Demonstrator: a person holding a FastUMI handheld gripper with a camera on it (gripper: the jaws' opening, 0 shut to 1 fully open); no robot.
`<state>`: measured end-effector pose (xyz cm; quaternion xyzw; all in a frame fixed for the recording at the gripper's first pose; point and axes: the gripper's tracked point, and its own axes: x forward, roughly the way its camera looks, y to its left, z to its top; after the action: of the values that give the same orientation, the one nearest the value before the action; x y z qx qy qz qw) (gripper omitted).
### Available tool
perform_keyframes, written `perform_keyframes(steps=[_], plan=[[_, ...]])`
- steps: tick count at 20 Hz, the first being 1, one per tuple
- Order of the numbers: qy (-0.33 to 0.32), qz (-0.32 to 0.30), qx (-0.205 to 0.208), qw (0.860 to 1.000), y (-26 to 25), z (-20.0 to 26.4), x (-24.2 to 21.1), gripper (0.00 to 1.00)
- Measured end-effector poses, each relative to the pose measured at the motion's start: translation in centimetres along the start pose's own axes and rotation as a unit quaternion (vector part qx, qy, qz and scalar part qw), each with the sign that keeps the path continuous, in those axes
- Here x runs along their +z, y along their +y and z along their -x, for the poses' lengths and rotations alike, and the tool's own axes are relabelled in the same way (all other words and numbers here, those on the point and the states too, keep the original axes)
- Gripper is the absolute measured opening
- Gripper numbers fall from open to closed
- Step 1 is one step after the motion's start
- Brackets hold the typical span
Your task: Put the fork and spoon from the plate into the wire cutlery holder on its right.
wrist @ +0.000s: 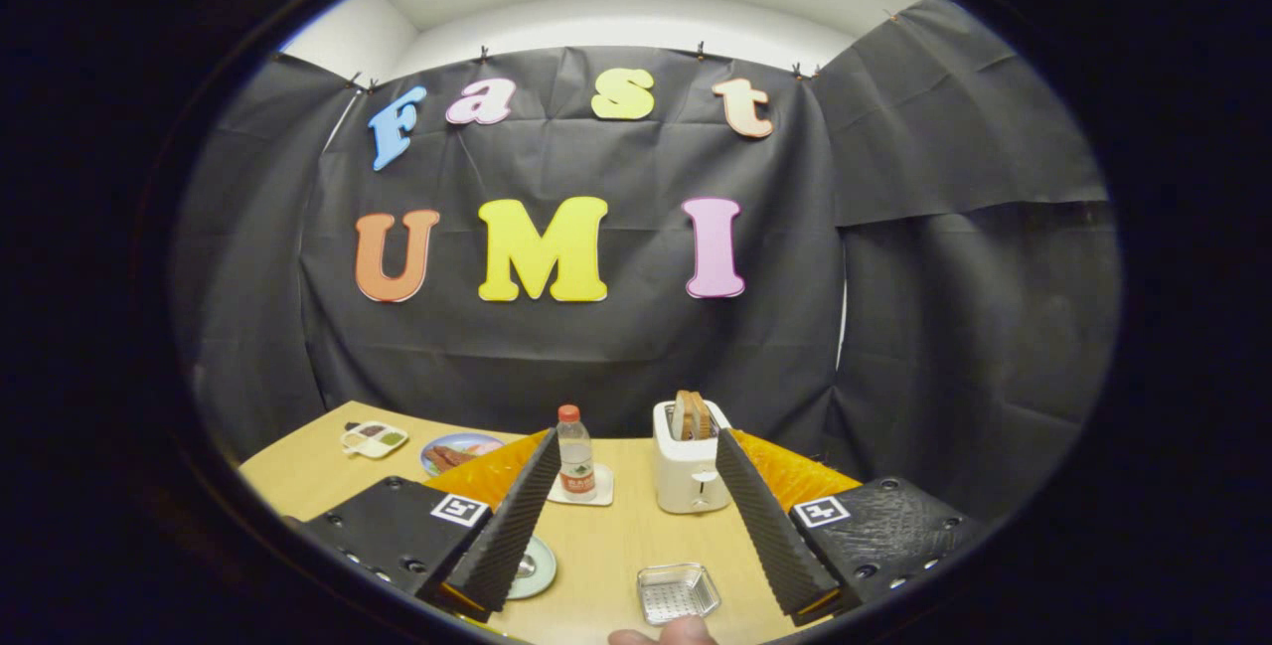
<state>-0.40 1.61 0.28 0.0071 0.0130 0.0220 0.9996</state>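
My gripper (638,440) is open and held above the wooden table (616,536), with nothing between its fingers. A small pale green plate (537,570) lies on the table close below, half hidden behind the left finger (512,526). A bit of metal cutlery (526,562) shows on it, but I cannot tell whether it is the fork or the spoon. To the right of the plate, between the two fingers, sits the shallow wire cutlery holder (678,592). It looks empty.
A person's fingertip (664,635) shows just in front of the holder. Beyond the fingers stand a water bottle (575,454) on a white coaster and a white toaster (689,474) with bread. Far left are a plate of food (459,450) and a small compartment tray (375,439).
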Motion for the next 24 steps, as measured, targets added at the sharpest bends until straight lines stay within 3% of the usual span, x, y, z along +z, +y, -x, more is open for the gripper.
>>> perform_keyframes(steps=[7,13,20,24], plan=[[0.018,0.007,0.001,1.000,-0.7,0.5,-1.1,0.95],[0.046,0.018,0.025,0.998,1.2,1.0,-2.9,0.95],[0.144,0.022,0.077,0.986,6.2,1.4,-8.2,0.95],[0.223,0.016,0.104,0.969,9.5,2.5,-12.7,0.95]])
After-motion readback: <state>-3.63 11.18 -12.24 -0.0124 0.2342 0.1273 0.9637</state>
